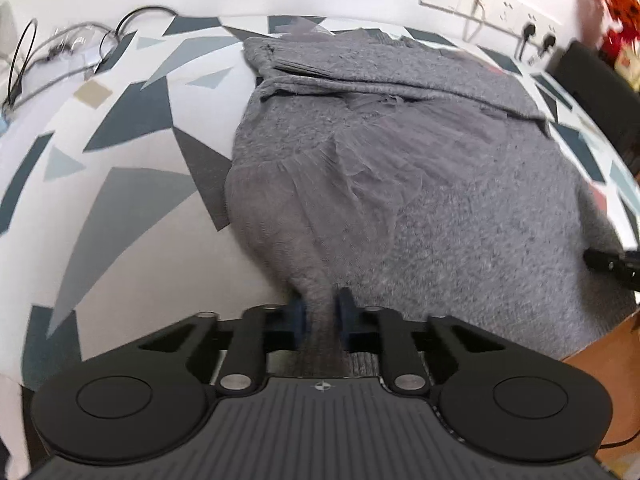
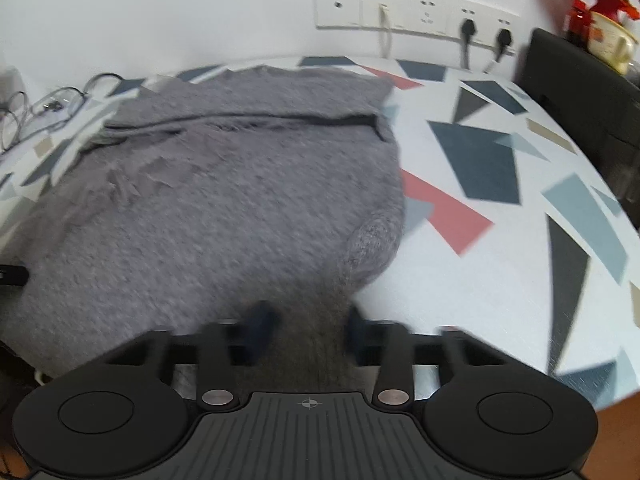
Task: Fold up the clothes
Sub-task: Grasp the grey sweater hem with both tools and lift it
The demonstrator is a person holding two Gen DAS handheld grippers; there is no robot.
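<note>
Grey fuzzy knit, slack: your left gripper (image 1: 322, 316) pinches only a thin bunch of the sweater (image 1: 400, 168) near the bottom centre of its frame, so a quick pull could slip it out. Your right gripper (image 2: 306, 330) stands wider, fabric between the fingers; grip looks loose, blurred, can't tell if it's clamped. Uneven lift would skew the fold. Sweater fills mid-frame on the patterned tablecloth (image 2: 500, 240), sleeve folded across its top, sheer pleated layer rumpled in the middle.
</note>
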